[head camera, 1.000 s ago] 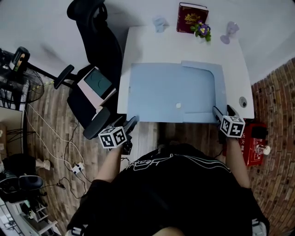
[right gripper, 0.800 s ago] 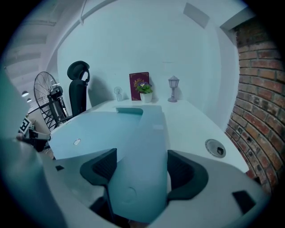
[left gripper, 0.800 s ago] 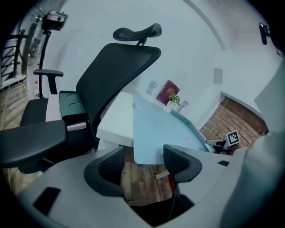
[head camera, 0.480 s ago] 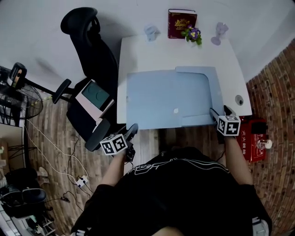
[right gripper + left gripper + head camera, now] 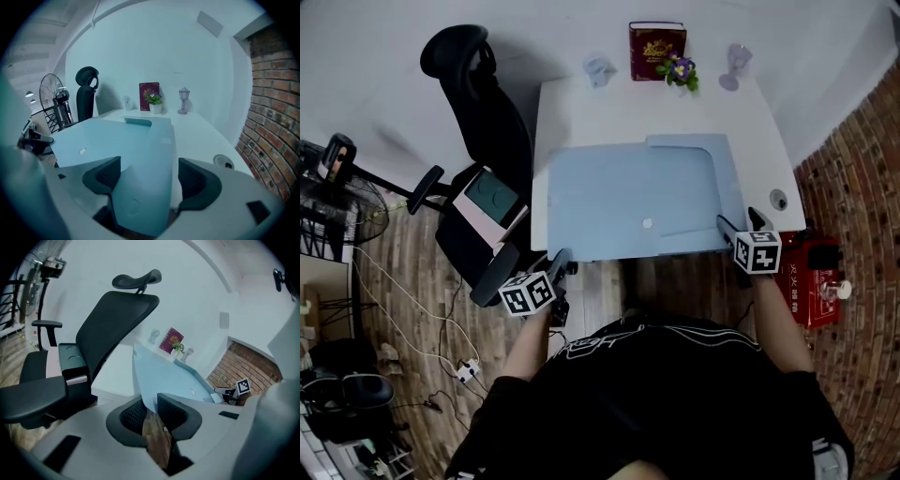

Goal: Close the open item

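The folder lies open on the counter, not shut yet; my left hand-held gripper is closing over its near left corner, my right hand-held gripper opening over the right.

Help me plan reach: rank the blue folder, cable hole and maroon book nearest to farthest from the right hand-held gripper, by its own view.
1. Blue folder: bottom centre, closest.
2. Cable hole: desk's right side.
3. Maroon book: upright at the far edge.
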Demonstrator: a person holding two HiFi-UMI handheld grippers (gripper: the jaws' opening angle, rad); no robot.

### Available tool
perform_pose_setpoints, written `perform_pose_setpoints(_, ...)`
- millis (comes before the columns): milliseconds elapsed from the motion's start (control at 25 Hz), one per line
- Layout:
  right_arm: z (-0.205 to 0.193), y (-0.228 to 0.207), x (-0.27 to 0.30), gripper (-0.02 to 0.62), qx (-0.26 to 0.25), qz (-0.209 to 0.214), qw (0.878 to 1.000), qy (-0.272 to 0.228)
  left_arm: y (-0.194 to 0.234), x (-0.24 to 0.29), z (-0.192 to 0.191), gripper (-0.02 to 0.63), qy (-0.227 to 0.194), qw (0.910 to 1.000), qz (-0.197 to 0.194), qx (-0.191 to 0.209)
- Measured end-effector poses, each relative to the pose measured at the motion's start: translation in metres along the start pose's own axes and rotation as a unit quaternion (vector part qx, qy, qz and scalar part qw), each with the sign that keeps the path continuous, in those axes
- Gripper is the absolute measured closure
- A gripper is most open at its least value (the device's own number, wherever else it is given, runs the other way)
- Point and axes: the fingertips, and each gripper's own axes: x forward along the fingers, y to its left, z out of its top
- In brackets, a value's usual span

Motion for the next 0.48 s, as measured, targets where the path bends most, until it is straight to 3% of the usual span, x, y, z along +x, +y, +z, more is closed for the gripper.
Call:
perform_pose_setpoints(280, 0.024, 0.006, -0.025, 0.207, -0.009, 0.058, 0.998, -0.026, -0.028, -0.021, 0.028, 0.534, -0.051, 0.9984, 0.024, 0.006)
perform_pose_setpoints(360, 0.032, 0.018, -0.040, 0.230, 0.005, 0.106, 0.994, -0.039, -0.042, -0.029, 0.038, 0.540, -0.067, 0.9972, 0.027, 0.016)
perform_pose_setpoints(480, 0.044, 0.043, -0.068, 0.266, 0.025, 0.200, 0.978, -0.057, -0.072, -0.041, 0.055, 0.546, -0.103, 0.9938, 0.022, 0.035)
